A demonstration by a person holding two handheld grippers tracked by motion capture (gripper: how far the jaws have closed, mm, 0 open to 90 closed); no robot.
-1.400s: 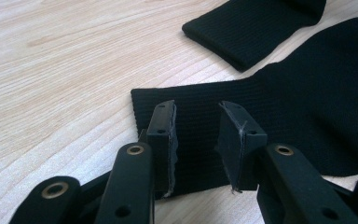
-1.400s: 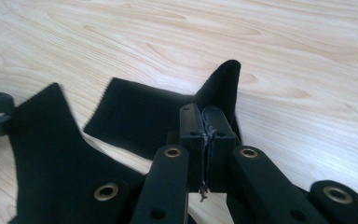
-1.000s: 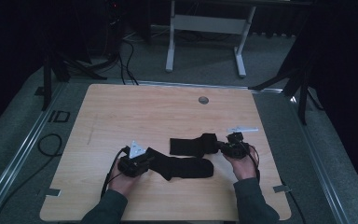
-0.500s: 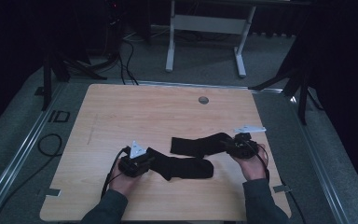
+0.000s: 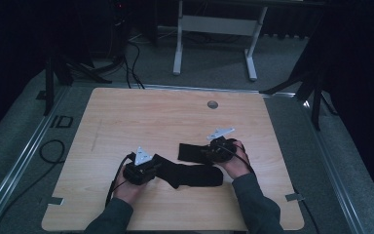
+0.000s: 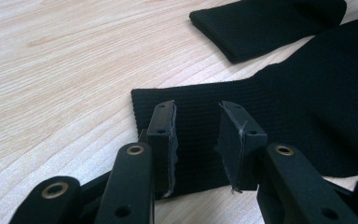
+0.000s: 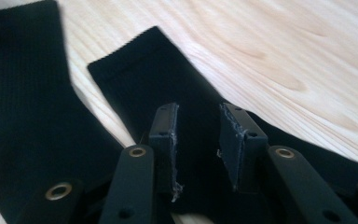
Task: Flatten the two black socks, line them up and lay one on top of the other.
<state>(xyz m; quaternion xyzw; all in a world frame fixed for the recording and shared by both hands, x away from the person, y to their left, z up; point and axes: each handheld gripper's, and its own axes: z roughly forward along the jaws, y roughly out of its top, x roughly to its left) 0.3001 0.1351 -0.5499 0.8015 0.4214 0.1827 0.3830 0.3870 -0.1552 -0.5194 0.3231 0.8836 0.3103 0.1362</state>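
1. On the desk [image 5: 126,112], near its front edge, two black socks lie just beside each other; the nearer sock [image 5: 195,174] runs between both hands; the farther sock [image 5: 190,152] lies just behind it.
2. Left gripper [image 6: 196,135] hovers over the nearer sock's cuff, jaws partly apart, pressing nothing.
3. Right gripper [image 7: 198,140] has just been opening; its jaws stand apart over the farther sock, gripping nothing.
4. Both look soft, light, limp knit; pinching the ribbed cuff edge seems safest, since fabric sags and folds.

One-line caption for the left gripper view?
Left gripper poised with parted jaws over one black sock's cuff on the wooden table.
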